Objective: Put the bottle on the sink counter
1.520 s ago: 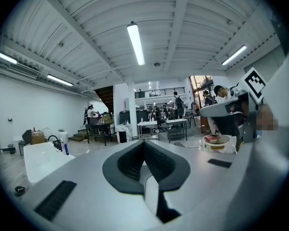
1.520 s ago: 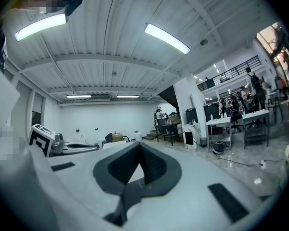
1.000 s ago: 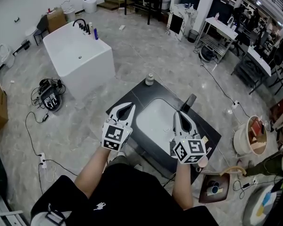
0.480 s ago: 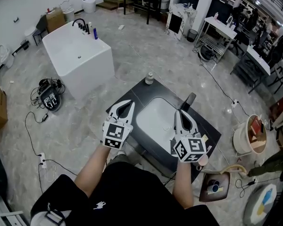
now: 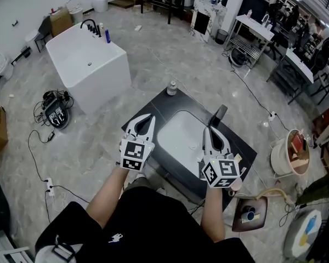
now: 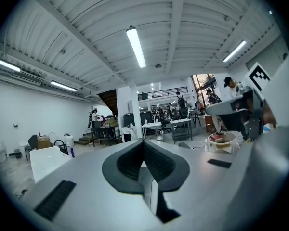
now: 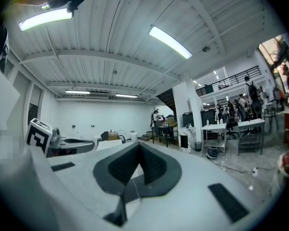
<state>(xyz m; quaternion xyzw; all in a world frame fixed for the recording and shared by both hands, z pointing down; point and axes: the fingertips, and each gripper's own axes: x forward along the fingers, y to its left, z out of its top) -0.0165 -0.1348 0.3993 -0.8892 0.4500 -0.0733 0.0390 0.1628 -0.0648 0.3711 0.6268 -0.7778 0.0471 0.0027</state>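
Observation:
A small clear bottle [image 5: 172, 88] stands upright on the far corner of the dark sink counter [image 5: 153, 106], beyond the white basin [image 5: 181, 138]. My left gripper [image 5: 151, 116] hovers over the counter's left edge, shut and with nothing in it; its pads [image 6: 135, 160] meet in the left gripper view. My right gripper [image 5: 209, 131] hangs over the basin's right side, near the black faucet [image 5: 219, 115], also shut and empty, as its closed pads [image 7: 151, 165] show in the right gripper view. Both grippers point level into the room, well short of the bottle.
A white bathtub [image 5: 88, 64] with a black tap and small bottles [image 5: 106, 35] stands to the far left. Cables and a device [image 5: 55, 114] lie on the floor at left. A bucket [image 5: 289, 155] and a tray [image 5: 248, 218] sit at right. Tables and people fill the far room.
The head view has drifted slightly; both grippers stay shut and hold nearly the same place over the counter. The bottle has not moved.

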